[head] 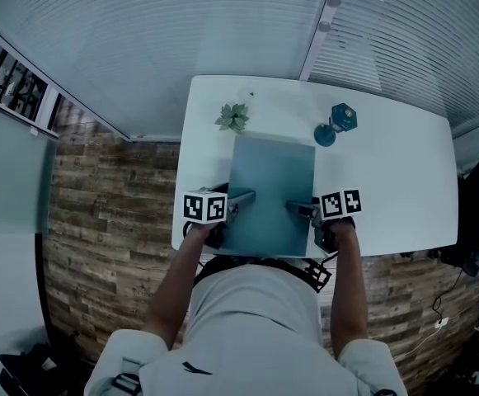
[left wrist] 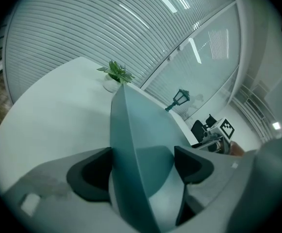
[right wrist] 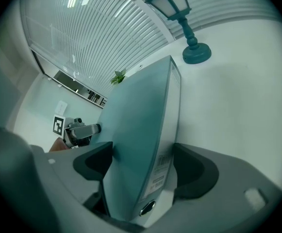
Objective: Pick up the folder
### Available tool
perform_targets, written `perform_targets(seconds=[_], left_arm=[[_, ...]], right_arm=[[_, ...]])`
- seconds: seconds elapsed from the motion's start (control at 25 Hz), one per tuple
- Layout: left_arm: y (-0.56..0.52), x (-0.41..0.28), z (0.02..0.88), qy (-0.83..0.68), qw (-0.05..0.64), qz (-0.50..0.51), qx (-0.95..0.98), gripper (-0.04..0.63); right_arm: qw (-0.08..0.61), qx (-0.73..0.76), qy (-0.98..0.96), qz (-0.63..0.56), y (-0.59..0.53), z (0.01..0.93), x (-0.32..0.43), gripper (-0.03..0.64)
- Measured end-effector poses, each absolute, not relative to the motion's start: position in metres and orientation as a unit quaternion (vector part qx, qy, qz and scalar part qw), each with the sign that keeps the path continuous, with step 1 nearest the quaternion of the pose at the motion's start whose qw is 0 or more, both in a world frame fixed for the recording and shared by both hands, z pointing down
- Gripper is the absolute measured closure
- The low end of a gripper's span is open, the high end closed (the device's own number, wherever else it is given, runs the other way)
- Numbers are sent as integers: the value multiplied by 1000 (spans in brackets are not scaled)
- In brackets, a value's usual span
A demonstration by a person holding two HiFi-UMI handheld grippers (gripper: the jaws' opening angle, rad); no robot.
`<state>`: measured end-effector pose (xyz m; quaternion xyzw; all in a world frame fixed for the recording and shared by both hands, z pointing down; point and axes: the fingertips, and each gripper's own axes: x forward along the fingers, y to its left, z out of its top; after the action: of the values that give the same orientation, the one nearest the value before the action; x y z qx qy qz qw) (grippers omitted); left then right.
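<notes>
A white table (head: pixel 404 180) fills the middle of the head view. The teal folder (head: pixel 272 184) lies lengthwise over its near half, near end at the front edge (whether it has left the tabletop cannot be told). The left gripper (head: pixel 246 196) comes in at the folder's left side near that end. Its jaws are set wide, with the folder's edge between them and both dark pads (left wrist: pixel 90 174) against it. The right gripper (head: pixel 295 208) takes the opposite side likewise, jaws wide and closed on the folder at its labelled spine. Beyond the folder's far right corner stands a small lamp (head: pixel 338 122). By the far left corner is a little plant (head: pixel 233 117).
</notes>
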<state>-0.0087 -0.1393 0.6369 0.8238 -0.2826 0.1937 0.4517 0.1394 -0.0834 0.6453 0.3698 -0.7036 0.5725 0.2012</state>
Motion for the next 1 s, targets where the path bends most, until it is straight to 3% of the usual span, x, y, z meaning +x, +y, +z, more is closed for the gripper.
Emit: perform_targets(seconds=[0.56, 0.8, 1.0], left_arm=[[-140, -17, 629, -313, 458, 165, 816, 186], [-147, -22, 615, -335, 424, 133, 831, 183], [-156, -27, 583, -351, 356, 98, 860, 181]], right_arm=[[198, 433, -713, 515, -88, 629, 126, 206], [171, 451, -755, 444, -102, 609, 124, 206], [130, 467, -801, 353, -113, 582, 120, 204]])
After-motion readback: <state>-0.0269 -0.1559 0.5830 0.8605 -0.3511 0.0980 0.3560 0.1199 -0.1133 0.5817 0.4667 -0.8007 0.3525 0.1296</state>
